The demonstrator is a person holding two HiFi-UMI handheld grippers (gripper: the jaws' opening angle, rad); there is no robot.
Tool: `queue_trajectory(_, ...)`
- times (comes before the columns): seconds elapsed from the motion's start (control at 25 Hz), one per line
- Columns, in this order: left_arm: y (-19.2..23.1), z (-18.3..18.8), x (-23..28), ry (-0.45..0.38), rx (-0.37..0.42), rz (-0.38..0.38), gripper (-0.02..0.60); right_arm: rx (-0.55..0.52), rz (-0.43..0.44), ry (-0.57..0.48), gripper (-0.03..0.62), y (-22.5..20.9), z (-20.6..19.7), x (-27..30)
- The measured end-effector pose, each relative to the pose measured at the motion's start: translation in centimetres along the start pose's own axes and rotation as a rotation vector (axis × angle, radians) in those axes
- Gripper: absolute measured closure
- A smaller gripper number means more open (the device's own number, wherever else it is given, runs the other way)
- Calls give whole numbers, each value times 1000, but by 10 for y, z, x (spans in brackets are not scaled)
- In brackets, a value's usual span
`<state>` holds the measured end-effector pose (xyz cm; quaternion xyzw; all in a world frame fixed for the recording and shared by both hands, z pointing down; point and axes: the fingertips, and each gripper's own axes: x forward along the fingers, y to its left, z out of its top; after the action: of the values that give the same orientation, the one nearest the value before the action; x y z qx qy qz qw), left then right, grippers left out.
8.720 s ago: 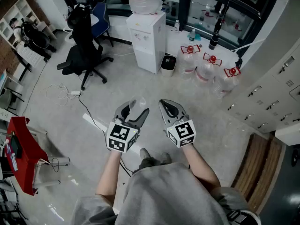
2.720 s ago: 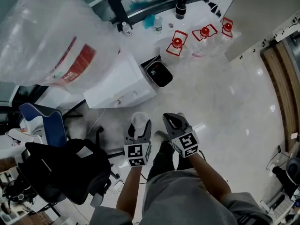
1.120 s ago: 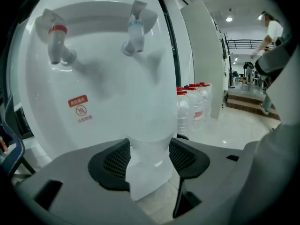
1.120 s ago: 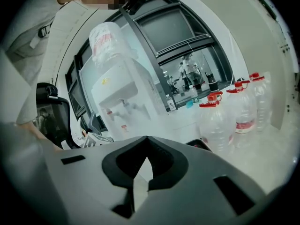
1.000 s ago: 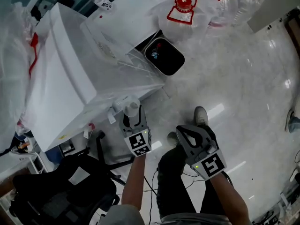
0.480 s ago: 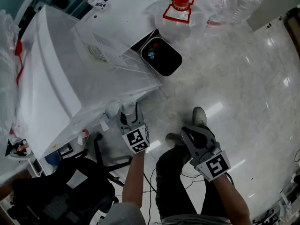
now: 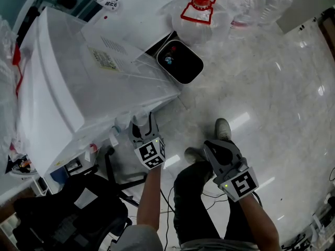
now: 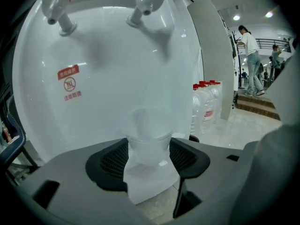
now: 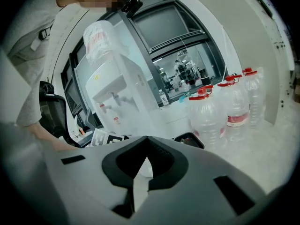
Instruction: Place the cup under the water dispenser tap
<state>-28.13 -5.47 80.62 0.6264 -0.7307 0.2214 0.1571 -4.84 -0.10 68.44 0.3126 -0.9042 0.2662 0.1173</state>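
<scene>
While the left tool (image 8: pixel 148 150) is clamping the clear cup (image 8: pixel 149 137) between its pads, the carrying part is looking done: the cup is hanging right before the water dispenser (image 8: pixel 108 78), low beneath its taps and roughly under the right-hand tap (image 8: pixel 142 1). Remaining, I judge, is easing it in onto the drip ledge, which is not showing, and letting go. The cup is standing upright, long axis vertical, mouth pointing up. The right tool (image 7: pixel 217 150) is idling well apart, clenched on nothing.
</scene>
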Motion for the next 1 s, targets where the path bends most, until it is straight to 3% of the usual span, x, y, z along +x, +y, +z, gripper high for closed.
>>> queue_trajectory(0.76,6,-29,15,47,-56,-27,278,15,-10,5,583,-10,-17,16)
queue_trajectory(1.0,14,-34,-3,78,-66,-42,278,33,7,10,583,2,-14,18)
